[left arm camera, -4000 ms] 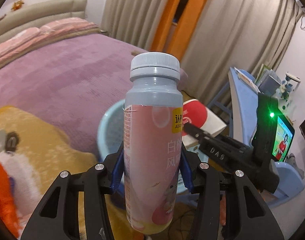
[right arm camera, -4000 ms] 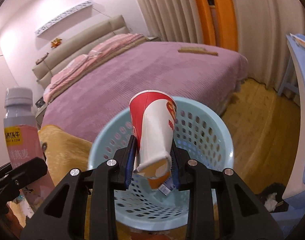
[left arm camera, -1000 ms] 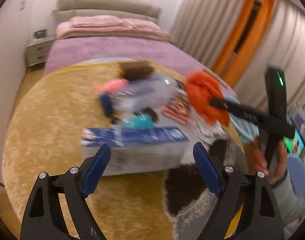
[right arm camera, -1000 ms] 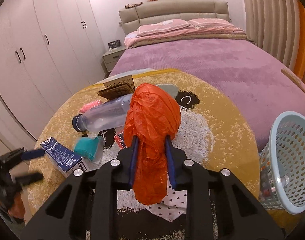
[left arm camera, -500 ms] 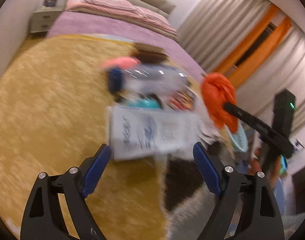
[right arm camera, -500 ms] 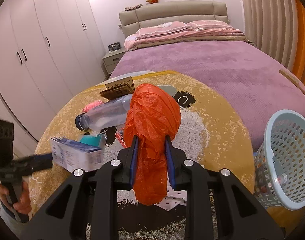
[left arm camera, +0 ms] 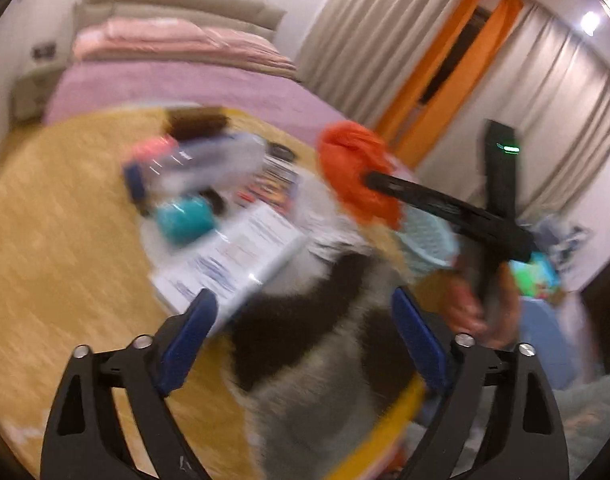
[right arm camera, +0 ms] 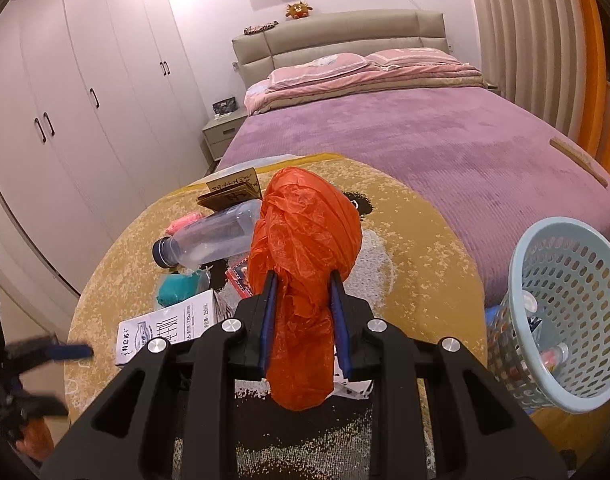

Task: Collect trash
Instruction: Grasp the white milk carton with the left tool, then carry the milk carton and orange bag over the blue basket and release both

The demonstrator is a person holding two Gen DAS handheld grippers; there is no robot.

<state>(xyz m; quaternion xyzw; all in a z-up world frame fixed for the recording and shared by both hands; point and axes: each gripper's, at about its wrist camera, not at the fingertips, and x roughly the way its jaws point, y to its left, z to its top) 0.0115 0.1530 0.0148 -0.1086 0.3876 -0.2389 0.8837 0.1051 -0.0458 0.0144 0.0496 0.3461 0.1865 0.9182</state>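
Note:
My right gripper [right arm camera: 303, 280] is shut on a crumpled orange plastic bag [right arm camera: 309, 224], held above the round yellow rug [right arm camera: 425, 260]. The left wrist view shows the same bag [left arm camera: 353, 168] at the tip of that gripper [left arm camera: 385, 184]. A light blue perforated basket [right arm camera: 565, 222] stands at the right with bottles inside. My left gripper [left arm camera: 305, 338] is opening its jaws, and only rug lies between the blue pads. A white and blue carton [left arm camera: 229, 264] lies flat just beyond the left pad [left arm camera: 189, 336]. From the right wrist view, the carton [right arm camera: 173, 328] rests apart from the blurred left gripper [right arm camera: 45, 354].
A clear bottle [right arm camera: 213, 236], a teal wad [right arm camera: 179, 286], a pink scrap [right arm camera: 183, 222], a brown card [right arm camera: 231, 192] and a red packet [right arm camera: 239, 276] lie on the rug. The purple bed [right arm camera: 425, 140] borders it behind, white wardrobes [right arm camera: 85, 120] at left.
The carton sat raised between my left jaws half a second ago; those jaws have widened and it lies on the rug. The right gripper and orange bag have barely moved.

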